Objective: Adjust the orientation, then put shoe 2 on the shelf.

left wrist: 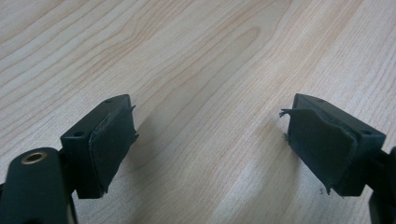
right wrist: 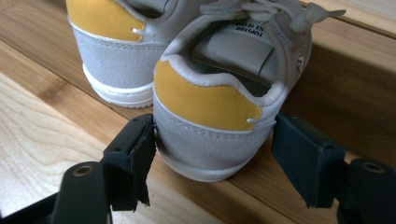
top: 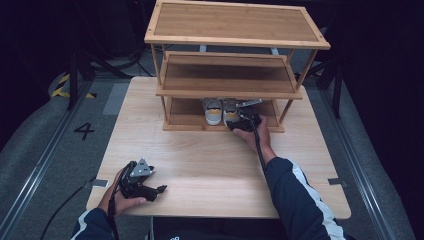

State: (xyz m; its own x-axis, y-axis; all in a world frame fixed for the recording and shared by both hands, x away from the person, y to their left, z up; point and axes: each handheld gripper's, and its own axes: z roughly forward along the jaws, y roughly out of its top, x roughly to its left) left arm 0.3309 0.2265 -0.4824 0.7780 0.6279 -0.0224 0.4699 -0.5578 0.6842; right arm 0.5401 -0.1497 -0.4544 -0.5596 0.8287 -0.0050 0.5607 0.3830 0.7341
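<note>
Right gripper [right wrist: 212, 154] jaws straddle the right shoe's [right wrist: 219, 93] heel at the rack's [top: 225, 125] bottom-shelf front edge, apparently gripping; a shallow hold could slip. Left gripper [left wrist: 210, 140] rests open

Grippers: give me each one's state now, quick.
Left gripper: open, nothing between its pads, over the bare table.
Right gripper: jaws around the heel of the right-hand shoe; whether they grip it cannot be told.

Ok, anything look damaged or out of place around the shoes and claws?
The two grey shoes with yellow heel tabs sit straight, side by side, on the bamboo rack's bottom shelf. The one oddity is wear: the left claw has frayed black rubber pads, torn and peeling at the edges.
</note>
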